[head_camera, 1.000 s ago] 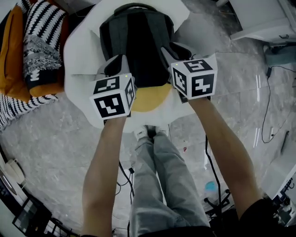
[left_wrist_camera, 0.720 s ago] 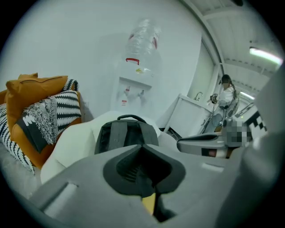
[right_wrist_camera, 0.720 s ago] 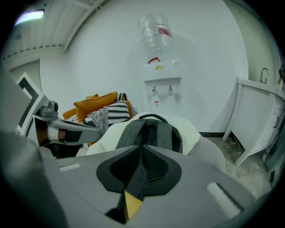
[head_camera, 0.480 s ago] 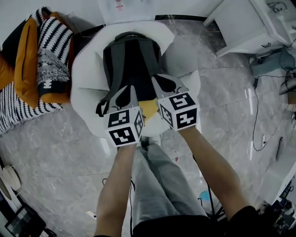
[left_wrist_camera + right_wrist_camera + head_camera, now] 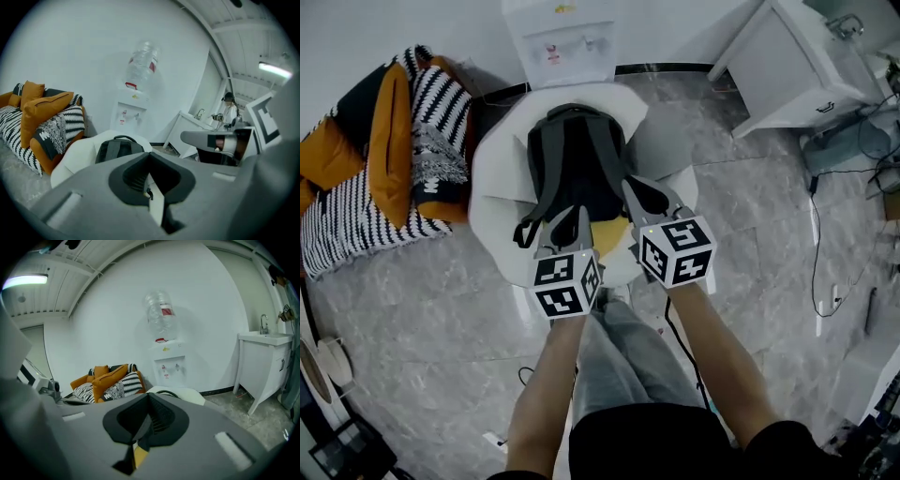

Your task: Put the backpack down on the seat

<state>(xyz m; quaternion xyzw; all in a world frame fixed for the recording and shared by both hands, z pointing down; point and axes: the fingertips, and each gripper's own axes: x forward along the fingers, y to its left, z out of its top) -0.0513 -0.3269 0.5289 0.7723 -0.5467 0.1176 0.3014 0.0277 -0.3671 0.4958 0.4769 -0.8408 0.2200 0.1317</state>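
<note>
The right gripper (image 5: pixel 148 405) is pointing toward a water dispenser (image 5: pixel 169 365), its jaws pressing together on nothing. Behind them a white seat (image 5: pixel 186 393) is peeking out, perhaps bearing the backpack (image 5: pixel 164 391).

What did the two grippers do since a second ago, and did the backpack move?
The left gripper and right gripper pulled back from the backpack toward the person; both jaws are shut and empty now. The right jaws were apart before. The backpack stayed on the white seat.
</note>
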